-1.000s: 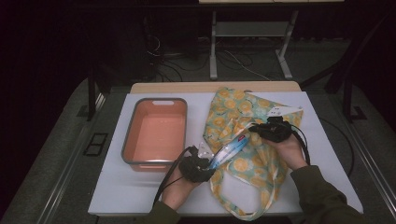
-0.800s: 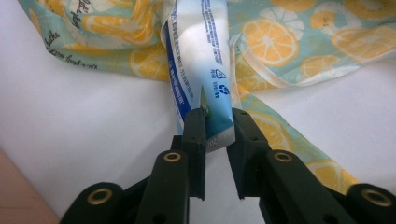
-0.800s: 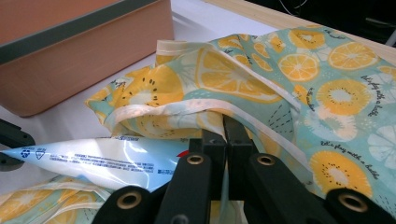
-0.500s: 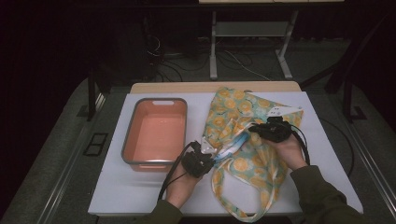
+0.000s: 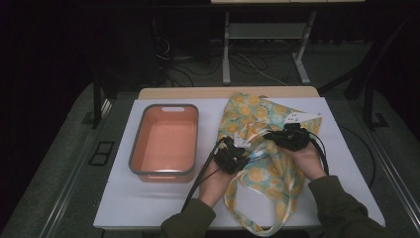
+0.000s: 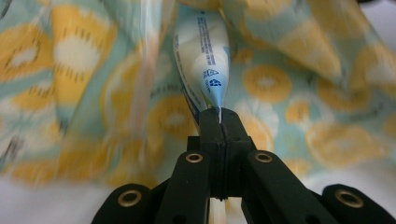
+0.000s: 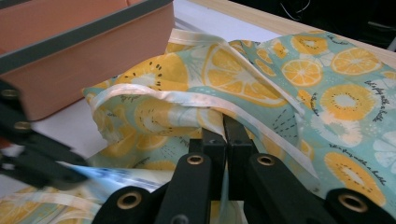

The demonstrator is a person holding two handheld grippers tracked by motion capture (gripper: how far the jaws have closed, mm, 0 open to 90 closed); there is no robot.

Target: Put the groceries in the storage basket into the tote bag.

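A cloth bag [image 5: 262,115] printed with orange slices lies on the white table. My left gripper [image 5: 237,149] is shut on the flat crimped end of a white and blue tube [image 6: 205,56], which points away into the bag's folds [image 6: 327,93]. In the left gripper view its jaws [image 6: 219,120] are closed on that crimp. My right gripper [image 5: 276,135] is shut on the bag's pale rim [image 7: 196,100], holding the fabric up; its tips [image 7: 224,125] are partly buried in cloth. The tube's far end is hidden by fabric.
An empty salmon bin with a grey rim [image 5: 168,106] stands left of the bag, its wall [image 7: 84,60] close to the bag's edge. The bag's handle loop [image 5: 247,223] hangs near the table's front edge. Bare white table [image 5: 124,203] lies front left.
My left gripper has carried the tube forward and to the right, up to the bag's mouth, so less of the tube shows. The right gripper has stayed on the rim.
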